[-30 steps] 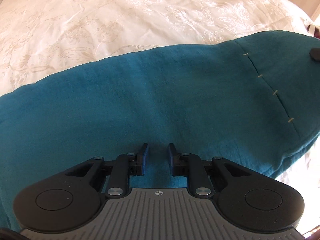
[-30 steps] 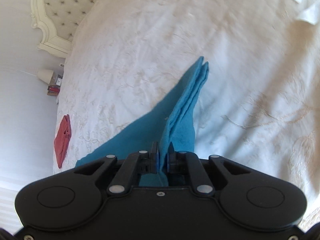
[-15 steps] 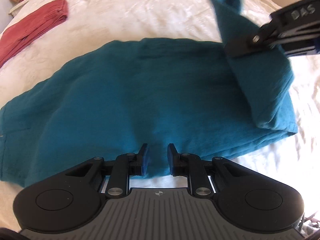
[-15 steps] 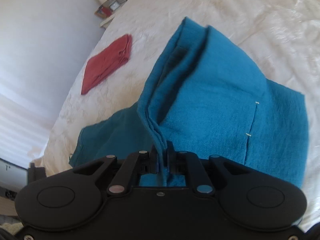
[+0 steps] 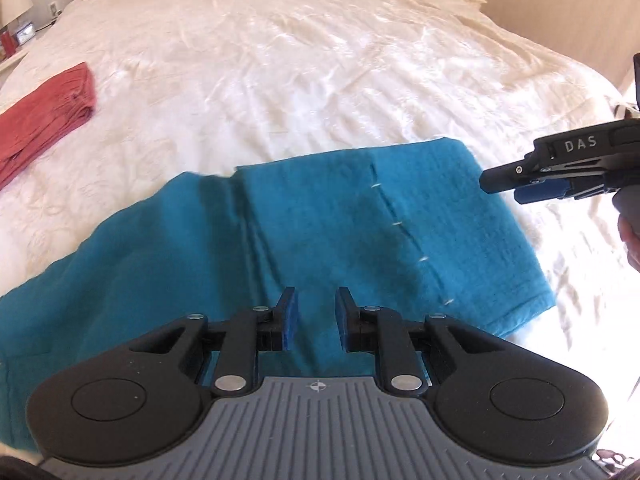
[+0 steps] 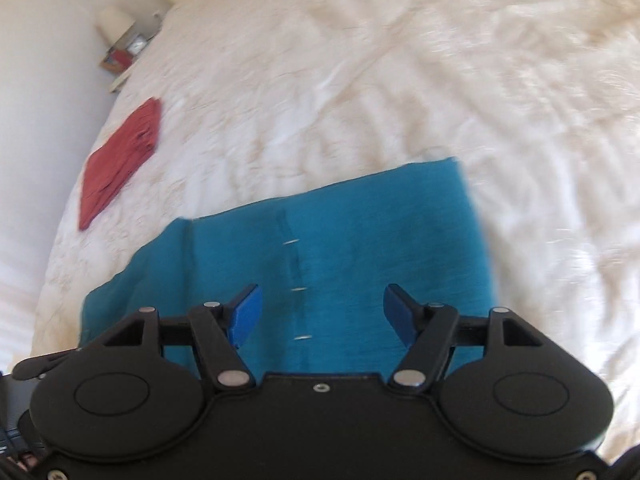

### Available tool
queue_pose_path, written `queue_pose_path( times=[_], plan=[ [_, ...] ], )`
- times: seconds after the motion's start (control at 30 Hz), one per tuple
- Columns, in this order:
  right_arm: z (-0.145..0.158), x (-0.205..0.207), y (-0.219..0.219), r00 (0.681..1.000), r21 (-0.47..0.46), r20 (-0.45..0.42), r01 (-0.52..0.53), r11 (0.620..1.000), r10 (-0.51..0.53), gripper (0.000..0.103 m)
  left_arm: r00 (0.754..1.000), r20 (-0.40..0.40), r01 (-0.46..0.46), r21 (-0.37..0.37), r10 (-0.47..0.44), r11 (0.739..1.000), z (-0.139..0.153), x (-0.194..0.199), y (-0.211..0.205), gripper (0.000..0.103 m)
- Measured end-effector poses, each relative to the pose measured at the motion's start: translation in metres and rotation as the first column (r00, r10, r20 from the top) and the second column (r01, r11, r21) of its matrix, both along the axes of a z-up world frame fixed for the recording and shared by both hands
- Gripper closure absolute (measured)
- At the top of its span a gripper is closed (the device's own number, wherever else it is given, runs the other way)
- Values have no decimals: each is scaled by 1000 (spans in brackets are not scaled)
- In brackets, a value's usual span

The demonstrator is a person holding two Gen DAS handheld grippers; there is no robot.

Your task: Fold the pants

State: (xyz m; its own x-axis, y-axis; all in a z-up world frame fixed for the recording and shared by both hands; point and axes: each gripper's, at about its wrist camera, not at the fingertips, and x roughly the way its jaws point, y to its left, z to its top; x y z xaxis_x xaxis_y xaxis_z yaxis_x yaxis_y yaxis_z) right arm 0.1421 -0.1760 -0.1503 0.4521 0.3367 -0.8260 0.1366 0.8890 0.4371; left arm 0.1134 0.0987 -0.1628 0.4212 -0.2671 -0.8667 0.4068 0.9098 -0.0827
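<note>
Sunlit cream bedspread [image 5: 320,60], pale walls [image 6: 40,60], cluttered nightstand [image 6: 120,56] beside the bed.

White bedspread [image 5: 320,60], teal pants [image 5: 360,232] folded flat, red folded cloth [image 5: 44,104]

A: Identify the location type.

B: Domestic bedroom. Primary surface: a wide bed [image 5: 320,60] covered with a cream embroidered bedspread [image 6: 400,80].

A: Supporting evidence?

B: A bedside table [image 6: 120,62] stands beside the bed against a pale wall, carrying a lamp [image 6: 114,20] and a small clock [image 6: 138,45]. Folded red clothing [image 5: 40,120] lies on the bedspread. Teal pants [image 5: 360,232] lie partly folded near the bed's edge.
</note>
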Motion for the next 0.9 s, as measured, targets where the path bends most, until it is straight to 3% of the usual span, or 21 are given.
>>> queue_pose_path(
  times=[0.17,0.3,0.5,0.53,0.57,0.6,0.7,0.8,0.9],
  plan=[
    [-31,9,-49,998,-60,-68,5,998,-9,30,997,-80,-16,0,16,1000,-31,12,-42,83],
    [-54,15,-60,995,-5,-84,-58,998,57,26,973,-218,-69,61,80,996,-73,4,-45,83],
    [-81,32,-56,988,101,-108,-103,990,114,24,957,-234,-162,51,170,985,-77,3,-39,83],
    [-83,35,-55,987,124,-113,-103,987,117,31,957,-232,-166,57,175,984,-77,2,-39,83],
    [-82,39,-54,984,146,-118,-112,983,130,55,957,-229,-169,61,179,984,-77,2,-40,83],
    [-81,42,-51,981,146,-131,-126,981,145,86,957,-225,-171,67,182,983,-77,1,-41,83],
    [-70,44,-50,977,145,-136,-145,979,165,92,959,-217,-170,77,183,982,-73,-1,-45,83],
    [-46,42,-47,974,55,-111,-194,979,199,95,960,-221,-156,77,169,985,-68,-3,-50,83],
    [-33,38,-64,981,9,-99,-169,986,169,96,961,-241,-133,35,137,991,-60,-1,-64,83]
  ],
)
